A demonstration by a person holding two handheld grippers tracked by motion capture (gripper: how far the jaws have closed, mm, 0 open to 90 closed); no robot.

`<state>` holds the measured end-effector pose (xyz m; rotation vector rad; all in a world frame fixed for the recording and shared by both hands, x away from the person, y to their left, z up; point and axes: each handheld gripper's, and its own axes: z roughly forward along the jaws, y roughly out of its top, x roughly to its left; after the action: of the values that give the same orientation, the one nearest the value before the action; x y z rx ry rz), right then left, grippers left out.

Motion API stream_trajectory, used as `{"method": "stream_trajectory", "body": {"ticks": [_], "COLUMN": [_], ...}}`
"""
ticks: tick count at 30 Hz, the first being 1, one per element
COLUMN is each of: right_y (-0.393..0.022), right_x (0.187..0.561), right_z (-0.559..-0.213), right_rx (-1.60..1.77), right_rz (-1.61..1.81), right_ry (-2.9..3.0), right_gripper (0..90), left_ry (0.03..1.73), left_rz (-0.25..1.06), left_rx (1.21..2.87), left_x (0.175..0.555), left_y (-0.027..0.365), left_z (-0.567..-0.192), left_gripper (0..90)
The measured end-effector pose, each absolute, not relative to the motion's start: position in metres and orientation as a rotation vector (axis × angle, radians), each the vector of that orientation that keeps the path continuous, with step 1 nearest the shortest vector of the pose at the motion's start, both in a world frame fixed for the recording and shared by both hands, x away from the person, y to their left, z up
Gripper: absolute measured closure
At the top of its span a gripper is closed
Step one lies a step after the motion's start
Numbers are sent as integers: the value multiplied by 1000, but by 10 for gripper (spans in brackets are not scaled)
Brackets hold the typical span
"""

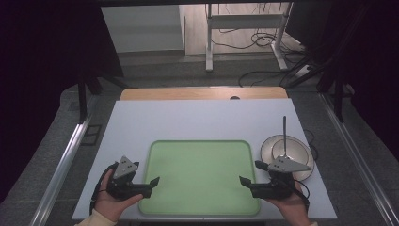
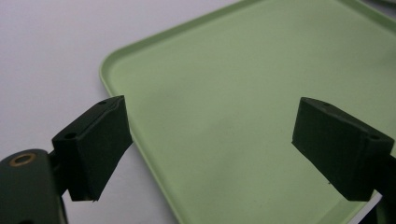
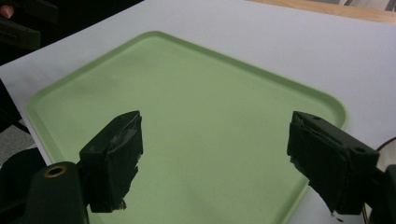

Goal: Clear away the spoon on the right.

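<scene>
Left tool (image 1: 151, 184) jaws apart, nothing between; I hold it at tray's (image 1: 200, 145) left edge, aimed inward. Right tool (image 1: 249, 177) jaws wide apart, empty, mirrored at tray's right edge. Tray lies bare on desk (image 1: 197, 117) between both tools. Bowl (image 1: 301, 149) with utensil (image 1: 284, 134) just behind right tool, likely staged for pickup. No readable labels or writing.

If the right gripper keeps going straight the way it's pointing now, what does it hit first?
Probably the green tray: the open right gripper points over it, tilted slightly down, with nothing between. Depth is unclear.
</scene>
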<state>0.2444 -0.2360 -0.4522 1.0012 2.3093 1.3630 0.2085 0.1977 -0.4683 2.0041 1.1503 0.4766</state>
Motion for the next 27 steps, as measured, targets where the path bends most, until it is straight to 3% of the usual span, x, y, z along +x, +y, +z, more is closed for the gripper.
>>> {"method": "stream_trajectory", "body": {"ticks": [18, 27], "right_y": [-237, -231], "right_x": [255, 242], "right_z": [-458, -456], "right_rx": [991, 982], "right_rz": [1350, 1311], "right_ry": [2342, 2371], "right_gripper": [180, 169], "left_ry": [1148, 1131], "left_rz": [526, 533], "left_rx": [1991, 1996], "left_x": [208, 209], "left_y": [201, 200], "left_z": [-466, -465], "left_gripper": [116, 117]}}
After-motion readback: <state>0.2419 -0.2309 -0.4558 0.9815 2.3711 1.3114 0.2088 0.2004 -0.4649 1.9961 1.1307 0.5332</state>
